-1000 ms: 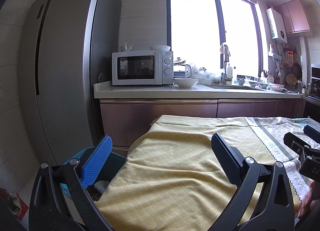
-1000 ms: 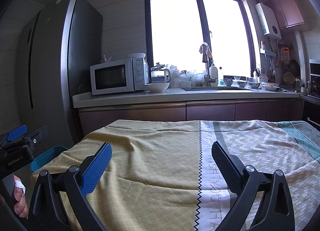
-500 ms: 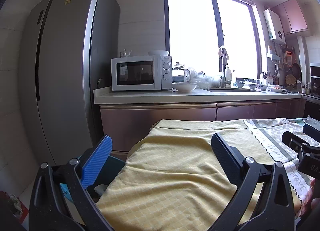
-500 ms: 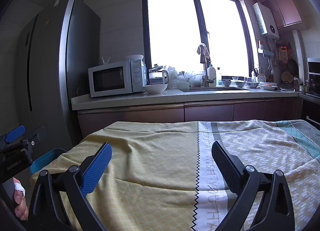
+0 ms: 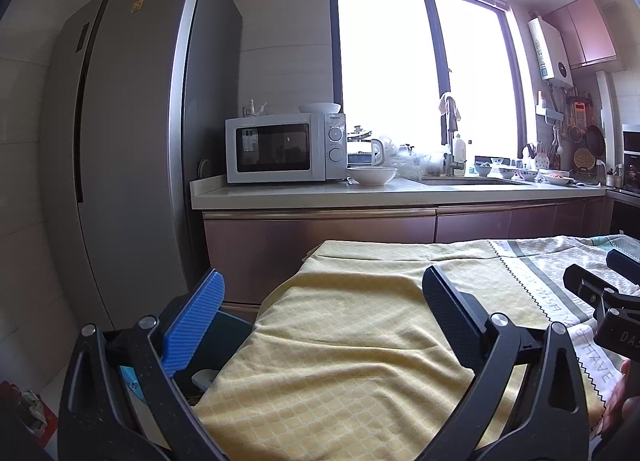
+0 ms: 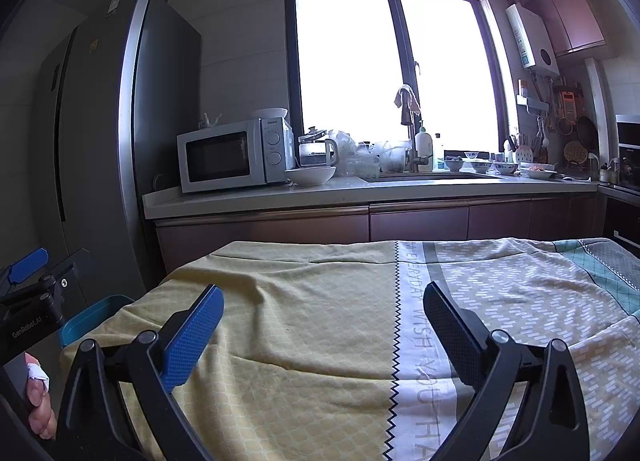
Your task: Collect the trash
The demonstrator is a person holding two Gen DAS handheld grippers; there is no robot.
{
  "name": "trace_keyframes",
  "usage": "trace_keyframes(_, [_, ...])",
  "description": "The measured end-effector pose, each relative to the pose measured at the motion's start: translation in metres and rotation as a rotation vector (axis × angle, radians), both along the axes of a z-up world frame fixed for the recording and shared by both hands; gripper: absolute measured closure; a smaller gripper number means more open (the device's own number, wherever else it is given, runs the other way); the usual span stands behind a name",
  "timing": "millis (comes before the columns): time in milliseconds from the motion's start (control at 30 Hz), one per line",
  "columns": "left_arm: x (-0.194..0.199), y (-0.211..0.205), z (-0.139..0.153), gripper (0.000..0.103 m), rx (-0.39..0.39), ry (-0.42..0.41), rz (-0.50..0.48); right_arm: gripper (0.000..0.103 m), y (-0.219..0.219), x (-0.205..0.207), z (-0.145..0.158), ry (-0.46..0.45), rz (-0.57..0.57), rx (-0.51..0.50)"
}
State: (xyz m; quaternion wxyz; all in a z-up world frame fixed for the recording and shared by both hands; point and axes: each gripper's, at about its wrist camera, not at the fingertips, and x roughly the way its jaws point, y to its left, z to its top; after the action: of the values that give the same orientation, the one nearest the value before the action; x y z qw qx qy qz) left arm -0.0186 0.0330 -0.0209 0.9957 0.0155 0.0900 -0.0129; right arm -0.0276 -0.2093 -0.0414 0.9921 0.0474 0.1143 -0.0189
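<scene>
Left wrist view: blue bin point(image 5: 224, 335) holds a pale scrap point(image 5: 204, 377).

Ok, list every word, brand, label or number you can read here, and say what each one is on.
"GenRobot.AI": body of the left tool.
"WISH YOU HAVE": grey stripe of the tablecloth, seen upside down; the rest of the line is unclear.
Microwave brand above its dials: too small to read.
Fridge stickers and water heater label: too blurred to read.
</scene>
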Motion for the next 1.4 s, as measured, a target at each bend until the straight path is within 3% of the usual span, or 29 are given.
trace_keyframes(1400, [0.0056,-0.0011,-0.0049,0.005,0.004,0.021,0.008,0.006,-0.004,-0.0001,0.0002,0.004,-0.015,0.02])
